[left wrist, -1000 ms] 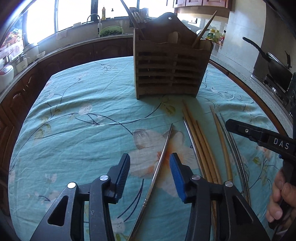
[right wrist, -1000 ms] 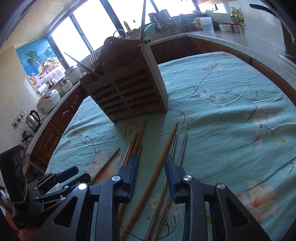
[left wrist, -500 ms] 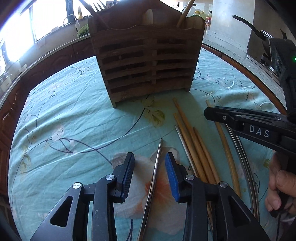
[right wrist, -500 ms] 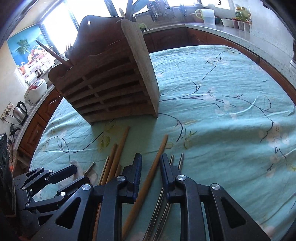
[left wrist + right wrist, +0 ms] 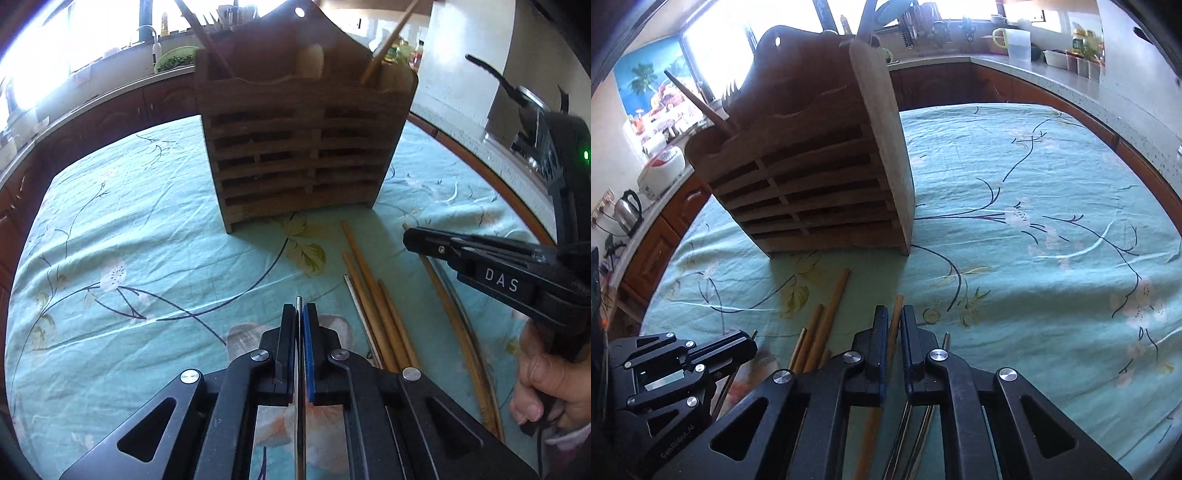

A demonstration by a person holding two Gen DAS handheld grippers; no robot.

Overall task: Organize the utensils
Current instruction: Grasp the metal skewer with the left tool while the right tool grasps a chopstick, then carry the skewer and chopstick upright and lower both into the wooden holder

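Left wrist view, bottom centre: the left gripper (image 5: 300, 314) fingers pinch a metal chopstick (image 5: 299, 301) lying on the worktop (image 5: 110, 221). The right gripper (image 5: 891, 321) clamps a wooden chopstick (image 5: 896, 306) (near its tip), so either thin stick could pivot or slip when lifted toward the wooden utensil holder (image 5: 295, 147).

Rough wood rack (image 5: 303, 147), cloth tablecloth (image 5: 129, 236)
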